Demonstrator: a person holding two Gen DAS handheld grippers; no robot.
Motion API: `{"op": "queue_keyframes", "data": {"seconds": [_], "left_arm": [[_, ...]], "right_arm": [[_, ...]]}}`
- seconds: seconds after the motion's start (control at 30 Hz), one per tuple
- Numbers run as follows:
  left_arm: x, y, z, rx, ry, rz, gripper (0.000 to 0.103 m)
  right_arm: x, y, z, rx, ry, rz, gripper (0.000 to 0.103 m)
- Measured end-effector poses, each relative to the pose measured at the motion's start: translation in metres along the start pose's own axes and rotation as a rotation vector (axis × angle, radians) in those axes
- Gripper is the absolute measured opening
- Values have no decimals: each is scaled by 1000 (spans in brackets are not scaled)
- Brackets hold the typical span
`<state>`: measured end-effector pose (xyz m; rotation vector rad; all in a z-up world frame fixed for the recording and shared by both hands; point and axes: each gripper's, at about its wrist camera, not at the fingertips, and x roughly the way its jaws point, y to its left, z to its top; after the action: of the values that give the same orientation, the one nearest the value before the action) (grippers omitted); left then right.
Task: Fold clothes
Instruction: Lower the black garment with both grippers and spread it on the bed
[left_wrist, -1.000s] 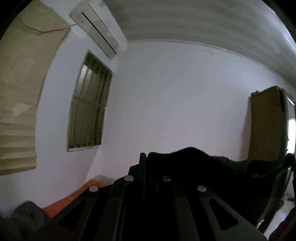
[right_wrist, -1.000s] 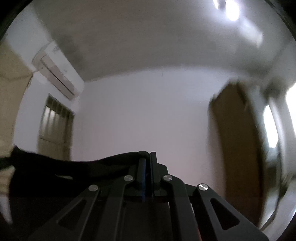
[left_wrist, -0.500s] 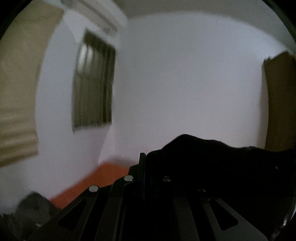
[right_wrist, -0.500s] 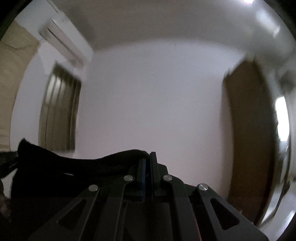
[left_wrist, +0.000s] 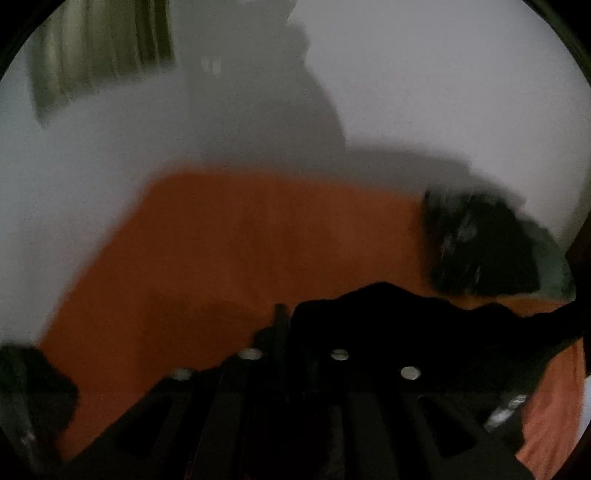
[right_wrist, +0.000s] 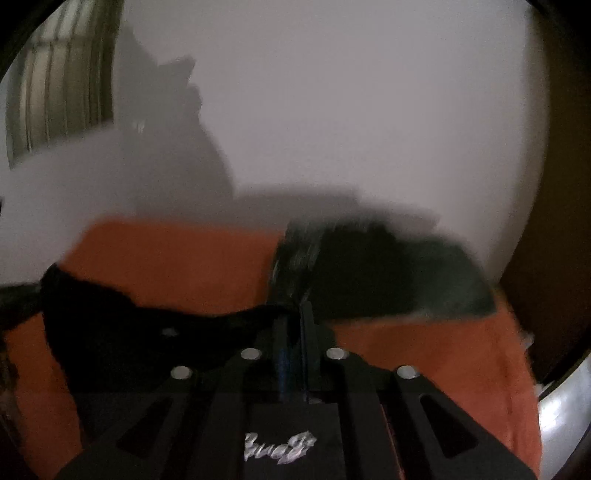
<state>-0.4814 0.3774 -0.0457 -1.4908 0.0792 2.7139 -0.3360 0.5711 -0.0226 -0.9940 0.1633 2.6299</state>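
Both views have tipped downward since half a second ago: then they showed mostly wall, window and ceiling, now an orange bed surface (left_wrist: 258, 240) fills the middle of each picture, and everything is smeared with motion blur. At the far left of the left wrist view a dark, blurred heap (left_wrist: 33, 384) lies at the bed's near corner, with the barred window (left_wrist: 99, 51) above it on the white wall (left_wrist: 443, 74), where a grey shadow falls. In the centre the left hand-held gripper (left_wrist: 286, 317) has its jaws pressed together on the edge of the black garment (left_wrist: 406, 325), which drapes over its right finger and stretches off toward the right edge of that view. Farther right, a pile of dark clothes (left_wrist: 480, 251) sits on the bed against the wall; it was not in sight earlier. In the right wrist view the same black garment (right_wrist: 122, 328) comes in from the left edge, sags above the orange bed (right_wrist: 173, 258) and runs into the right hand-held gripper (right_wrist: 293, 314), whose fingers are closed on its edge as they were before. The cloth hangs between the two tools, held above the bed. Behind and right of this gripper lies the dark pile (right_wrist: 388, 273), and a brown wardrobe (right_wrist: 546, 221) stands at the far right
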Motion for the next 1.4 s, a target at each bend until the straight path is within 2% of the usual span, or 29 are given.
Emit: {"op": "queue_keyframes", "data": {"seconds": [0.03,0.07,0.13,0.2,0.27,0.33,0.4,0.5,0.6,0.7,0.77,0.87,0.93,1.0,1.07,1.13,1.17,1.2,1.27,1.33,1.37,1.4], "left_arm": [[12,3,-3,-31,62,-6,30],[22,8,-8,-64,112,-32,37],[29,27,-17,-106,146,-89,43],[26,48,-26,-127,147,-110,49],[15,68,-44,-131,139,-132,62],[2,91,-70,-111,157,-188,66],[-12,107,-120,-67,199,-222,66],[-33,122,-210,-27,248,-302,66],[-47,131,-292,-24,316,-344,66],[-62,135,-359,-38,372,-380,66],[-74,136,-392,-23,381,-386,66],[-98,130,-426,98,333,-346,66],[-119,124,-443,223,269,-304,66],[-133,121,-453,296,223,-278,67],[-134,119,-456,324,213,-262,67],[-131,120,-465,343,181,-212,67],[-130,120,-469,348,165,-191,67],[-129,118,-471,349,160,-206,67],[-124,110,-475,351,151,-231,67],[-121,101,-475,358,131,-225,67],[-119,97,-474,360,124,-223,67],[-117,95,-474,362,114,-228,67]], "right_arm": [[24,-2,-4,25,117,48,56],[33,-7,-7,66,163,88,59],[39,-26,-24,195,194,180,60],[34,-51,-39,285,219,211,62],[28,-77,-59,345,240,225,62],[11,-102,-87,402,246,237,62],[-14,-125,-128,451,255,235,62],[-54,-150,-210,520,302,207,62],[-91,-155,-279,604,343,199,62],[-118,-141,-323,617,380,195,62],[-134,-129,-345,658,401,233,62],[-159,-112,-369,692,438,280,62],[-178,-95,-379,638,452,285,62],[-198,-74,-384,510,455,241,62],[-217,-52,-388,344,444,163,62],[-231,-34,-396,201,434,92,62],[-231,-21,-401,116,453,72,62],[-229,-9,-406,39,473,60,62],[-225,4,-414,-26,501,77,62],[-218,7,-421,-10,518,101,61],[-215,6,-424,8,524,110,54],[-213,3,-425,27,521,112,29]]}}
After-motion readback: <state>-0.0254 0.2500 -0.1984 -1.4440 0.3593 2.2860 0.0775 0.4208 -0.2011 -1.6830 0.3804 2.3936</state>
